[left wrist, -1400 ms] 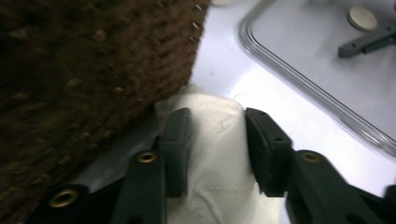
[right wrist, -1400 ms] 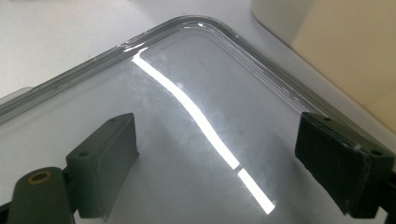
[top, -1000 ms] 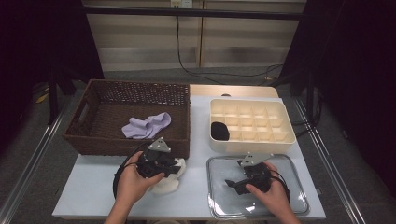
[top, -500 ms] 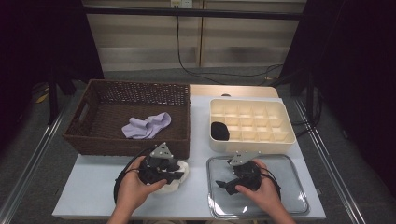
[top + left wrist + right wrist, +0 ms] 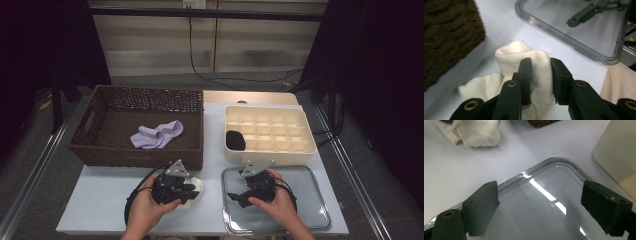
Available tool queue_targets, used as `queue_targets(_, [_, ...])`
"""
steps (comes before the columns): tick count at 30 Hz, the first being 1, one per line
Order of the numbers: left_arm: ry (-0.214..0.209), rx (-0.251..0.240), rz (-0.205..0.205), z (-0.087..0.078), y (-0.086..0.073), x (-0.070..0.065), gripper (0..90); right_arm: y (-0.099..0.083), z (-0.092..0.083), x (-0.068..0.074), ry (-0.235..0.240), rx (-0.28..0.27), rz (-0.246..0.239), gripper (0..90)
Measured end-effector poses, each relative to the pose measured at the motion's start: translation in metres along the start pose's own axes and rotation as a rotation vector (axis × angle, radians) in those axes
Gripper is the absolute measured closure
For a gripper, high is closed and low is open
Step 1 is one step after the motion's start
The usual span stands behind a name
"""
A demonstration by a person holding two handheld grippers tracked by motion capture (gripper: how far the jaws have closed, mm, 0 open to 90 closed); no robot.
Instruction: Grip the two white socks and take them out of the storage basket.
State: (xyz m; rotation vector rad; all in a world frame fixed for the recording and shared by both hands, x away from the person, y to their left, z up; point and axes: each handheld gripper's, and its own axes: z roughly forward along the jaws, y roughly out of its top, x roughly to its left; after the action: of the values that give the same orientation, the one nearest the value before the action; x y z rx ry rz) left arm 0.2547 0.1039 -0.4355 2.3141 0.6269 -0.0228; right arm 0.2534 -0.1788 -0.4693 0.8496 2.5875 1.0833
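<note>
A white sock (image 5: pixel 196 186) (image 5: pixel 509 53) lies bunched on the table in front of the basket. My left gripper (image 5: pixel 192 194) (image 5: pixel 541 62) is shut on a fold of it. Its jaws have just been closing, and both pads press into the cloth. To the right, a clear lid (image 5: pixel 307 202) (image 5: pixel 544 220) lies flat on the table. My right gripper (image 5: pixel 235 198) (image 5: pixel 546 200) hovers open over the lid's left part, pointing toward the white sock (image 5: pixel 474 132), with nothing between its pads.
A brown wicker basket (image 5: pixel 100 150) at the back left holds a lilac sock (image 5: pixel 156 135). A cream divided box (image 5: pixel 270 152) stands behind the lid with a black sock (image 5: pixel 235 140) in its front left cell. The table's front edge is close below both hands.
My right gripper has slid left across the clear lid toward the white sock. My left gripper has shifted slightly right and nearer on the sock.
</note>
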Motion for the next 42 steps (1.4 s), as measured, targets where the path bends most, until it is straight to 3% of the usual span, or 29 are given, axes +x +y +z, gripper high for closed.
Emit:
queue_targets(7, [-0.043,-0.03,-0.02,0.012,0.003,-0.007,71.7,0.002,-0.001,0.002,0.02,-0.011,-0.009,14.7])
queue_targets(16, [-0.021,-0.082,-0.032,0.008,0.005,-0.004,70.7,0.004,0.003,0.007,0.054,-0.01,-0.017,17.7])
queue_targets(20, [0.004,-0.105,-0.025,0.006,0.007,-0.003,63.3,0.007,0.002,0.009,0.062,-0.022,-0.021,18.9])
queue_targets(27, [-0.003,-0.093,-0.049,-0.006,0.004,0.002,55.2,0.009,0.004,0.015,0.081,-0.012,-0.032,19.2])
queue_targets(32, [-0.012,-0.058,-0.064,-0.012,-0.001,0.003,52.2,0.01,0.008,0.017,0.091,0.002,-0.057,19.2])
queue_targets(37, [-0.026,-0.025,-0.069,-0.014,-0.008,0.004,57.1,0.012,0.01,0.016,0.088,0.01,-0.058,19.2])
queue_targets(42, [-0.033,0.005,-0.089,-0.008,-0.01,0.005,71.1,0.014,0.011,0.016,0.089,0.001,-0.059,19.3])
